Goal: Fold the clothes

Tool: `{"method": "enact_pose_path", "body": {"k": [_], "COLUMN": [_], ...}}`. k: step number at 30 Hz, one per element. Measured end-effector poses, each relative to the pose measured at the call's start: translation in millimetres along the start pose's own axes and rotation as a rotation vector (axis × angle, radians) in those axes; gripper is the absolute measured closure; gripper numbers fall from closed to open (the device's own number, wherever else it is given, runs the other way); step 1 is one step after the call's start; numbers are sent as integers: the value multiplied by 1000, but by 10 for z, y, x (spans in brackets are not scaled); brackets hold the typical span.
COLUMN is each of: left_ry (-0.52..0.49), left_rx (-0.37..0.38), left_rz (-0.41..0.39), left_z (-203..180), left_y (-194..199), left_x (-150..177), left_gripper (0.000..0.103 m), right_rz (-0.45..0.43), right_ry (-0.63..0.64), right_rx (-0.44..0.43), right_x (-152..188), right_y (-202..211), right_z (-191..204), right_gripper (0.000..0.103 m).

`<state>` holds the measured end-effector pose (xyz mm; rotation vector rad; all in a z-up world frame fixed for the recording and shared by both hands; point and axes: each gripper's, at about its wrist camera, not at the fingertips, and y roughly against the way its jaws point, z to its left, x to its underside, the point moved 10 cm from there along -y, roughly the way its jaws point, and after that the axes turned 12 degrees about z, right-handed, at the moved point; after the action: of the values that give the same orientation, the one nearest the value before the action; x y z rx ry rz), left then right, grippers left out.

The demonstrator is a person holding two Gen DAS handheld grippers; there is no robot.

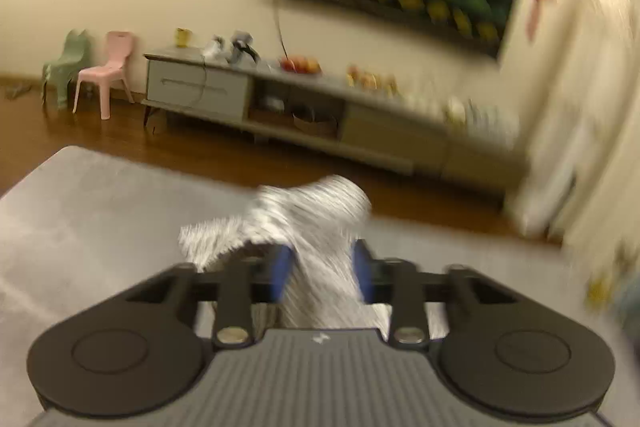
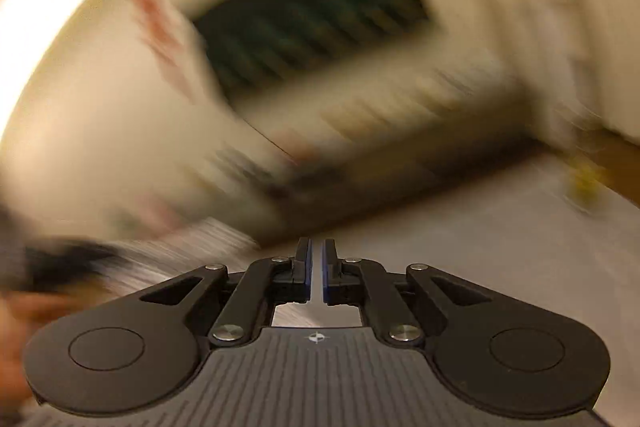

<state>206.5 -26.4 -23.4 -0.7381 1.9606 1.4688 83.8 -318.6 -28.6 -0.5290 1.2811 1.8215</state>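
Two grippers over a grey bench (image 1: 100, 211), left gripper (image 1: 324, 275) clamped on a bunched grey-and-white garment (image 1: 312, 211) lifted at the near middle, right gripper (image 2: 317, 273) nearly together on nothing, blurred garment at its left.

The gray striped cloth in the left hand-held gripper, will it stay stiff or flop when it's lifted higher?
Probably floppy: the gray striped cloth bunches and bends between the left hand-held gripper pads. It likely weighs little, since a pinch on one part holds it. The loose flap could swing; motion blur hides details.
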Motion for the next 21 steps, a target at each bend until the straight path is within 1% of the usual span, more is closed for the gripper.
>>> {"method": "enact_pose_path", "body": {"k": [1,2,3,4,5,6,7,8,9,10,12,14,16,17,18,19,20,21], "left_ry": [-48,-96,-144,-192,-253,-325,-398,-475,-553,-631,-746,-833,-897,-919,-933,-910,-882,-855], "left_rx": [7,14,21,27,57,85,112,127,140,154,162,154,136,125,101,93,87,81], "left_rz": [21,43,64,86,94,99,103,106,109,111,115,127,154,176,196,216,237,257], "left_z": [-85,-168,-250,-332,-518,-734,-950,-1192,-1436,-1679,-2059,-2389,-2544,-2583,-2610,-2558,-2498,-2438], "left_y": [20,40,61,82,85,80,77,35,-11,-57,-203,-373,-583,-702,-820,-882,-937,-992], "left_x": [200,400,601,803,966,1119,1273,1417,1560,1705,1943,2198,2383,2482,2548,2532,2508,2485], "left_gripper": [54,49,43,40,32,22,18,9,7,7,7,7,7,9,24,39,75,85], "right_rz": [36,46,56,61,53,40,33,35,39,48,55,57,58,58,59,61,62,64], "right_ry": [-36,-77,-119,-149,-156,-152,-148,-142,-140,-146,-163,-178,-190,-189,-189,-192,-198,-204], "right_rx": [-13,-42,-70,-90,-88,-74,-49,-11,23,48,46,31,17,10,3,-8,-19,-31], "right_x": [39,53,65,76,88,104,131,171,215,255,291,318,330,310,302,301,286,272], "right_y": [-65,-52,-38,-6,50,105,138,139,149,158,169,189,202,194,187,179,168,164], "right_z": [-96,-187,-277,-359,-429,-502,-575,-649,-716,-779,-852,-893,-933,-952,-968,-976,-981,-982], "right_gripper": [93,88,64,46,24,15,14,14,14,14,14,14,14,14,14,14,14,14]}}
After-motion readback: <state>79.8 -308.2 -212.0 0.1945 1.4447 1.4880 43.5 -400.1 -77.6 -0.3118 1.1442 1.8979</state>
